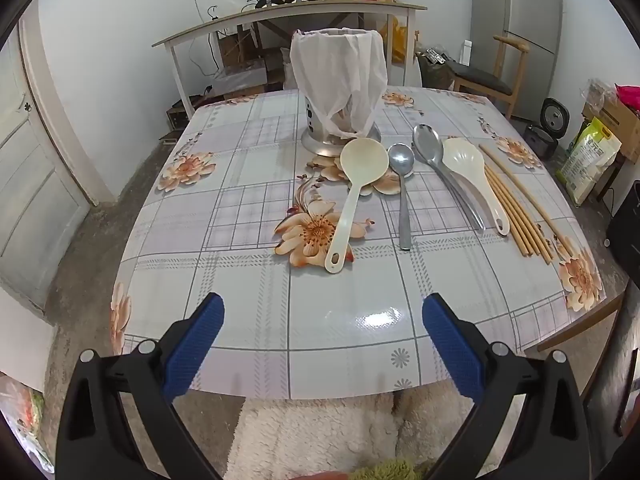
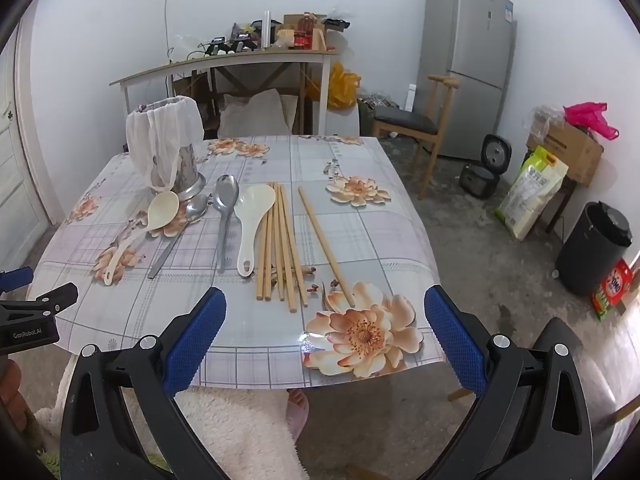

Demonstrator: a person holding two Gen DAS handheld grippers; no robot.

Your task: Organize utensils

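A metal utensil holder [image 1: 336,92] [image 2: 176,152] draped with a white plastic bag stands at the far side of the floral table [image 1: 240,300]. In front of it lie a cream ladle [image 1: 352,196] [image 2: 140,228], a small steel spoon [image 1: 402,188] [image 2: 180,232], a large steel spoon [image 1: 444,172] [image 2: 224,216], a white rice paddle [image 1: 476,176] [image 2: 252,224] and several wooden chopsticks [image 1: 520,208] [image 2: 280,244]. My left gripper [image 1: 322,320] hovers open over the near table edge. My right gripper [image 2: 324,316] is open too, just short of the chopstick ends.
A person's fluffy white garment [image 1: 320,436] shows below the table edge. Behind stand a side table with clutter [image 2: 224,64], a wooden chair [image 2: 416,128], a fridge [image 2: 468,64], a black bin [image 2: 592,248] and a rice sack [image 2: 532,192].
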